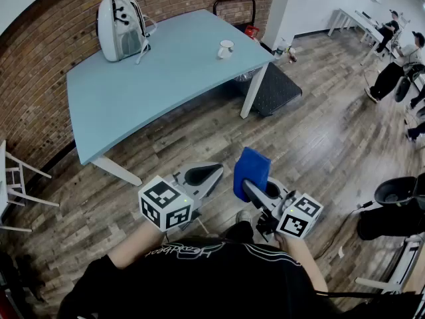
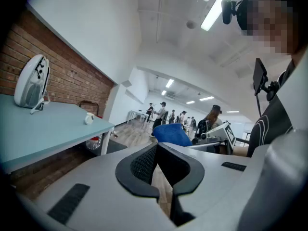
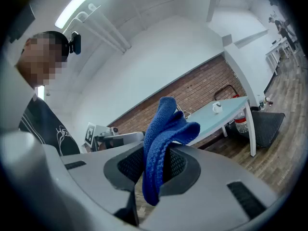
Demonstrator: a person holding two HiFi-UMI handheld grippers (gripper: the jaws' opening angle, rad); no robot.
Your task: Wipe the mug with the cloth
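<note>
A small white mug (image 1: 226, 49) stands near the far right corner of the light blue table (image 1: 159, 78); it shows too as the mug (image 2: 88, 119) and the mug (image 3: 217, 108). My right gripper (image 1: 251, 186) is shut on a blue knitted cloth (image 1: 251, 171), held over the floor in front of the person's body, well short of the table. The cloth (image 3: 161, 146) sticks up between its jaws and hangs below them. My left gripper (image 1: 202, 175) sits beside it, shut with nothing in its jaws, and sees the cloth (image 2: 172, 134) to its right.
A white backpack (image 1: 121, 26) stands on the table's far left by the brick wall. A dark mat (image 1: 273, 88) lies under the table's right end, a white chair (image 1: 16, 185) at the left. People stand at far tables (image 1: 392, 52); black equipment (image 1: 398, 205) is at right.
</note>
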